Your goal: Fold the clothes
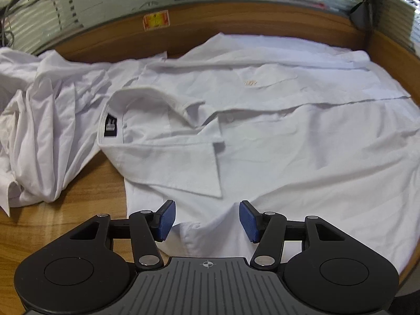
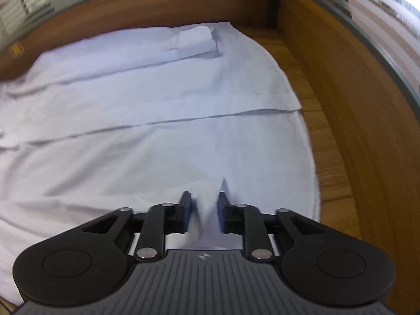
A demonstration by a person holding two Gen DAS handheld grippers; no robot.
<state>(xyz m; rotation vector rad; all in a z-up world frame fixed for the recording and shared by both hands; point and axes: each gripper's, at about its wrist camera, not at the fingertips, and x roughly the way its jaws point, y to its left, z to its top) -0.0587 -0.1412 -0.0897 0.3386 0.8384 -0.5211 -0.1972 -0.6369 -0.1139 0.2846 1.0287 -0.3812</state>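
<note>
A white collared shirt (image 1: pixel 288 136) lies spread face up on the wooden table (image 1: pixel 99 191), its collar (image 1: pixel 162 120) with a black label toward the left. My left gripper (image 1: pixel 207 220) hovers over the shirt's near shoulder edge. It is open, its blue pads (image 1: pixel 166 220) wide apart and pressing on nothing. In the right wrist view the shirt's body (image 2: pixel 157 131) fills the frame, with a folded sleeve cuff (image 2: pixel 194 42) at the far side. My right gripper (image 2: pixel 205 211) stands narrow near the hem, pinching a raised ridge of the cloth between its pads.
A second white garment (image 1: pixel 34 131) lies crumpled at the table's left. Wooden partition walls (image 2: pixel 341 105) close the table at the back and right, with glass above. A red sticker (image 1: pixel 156 19) is on the back wall. Bare table strip (image 2: pixel 323 157) runs beside the hem.
</note>
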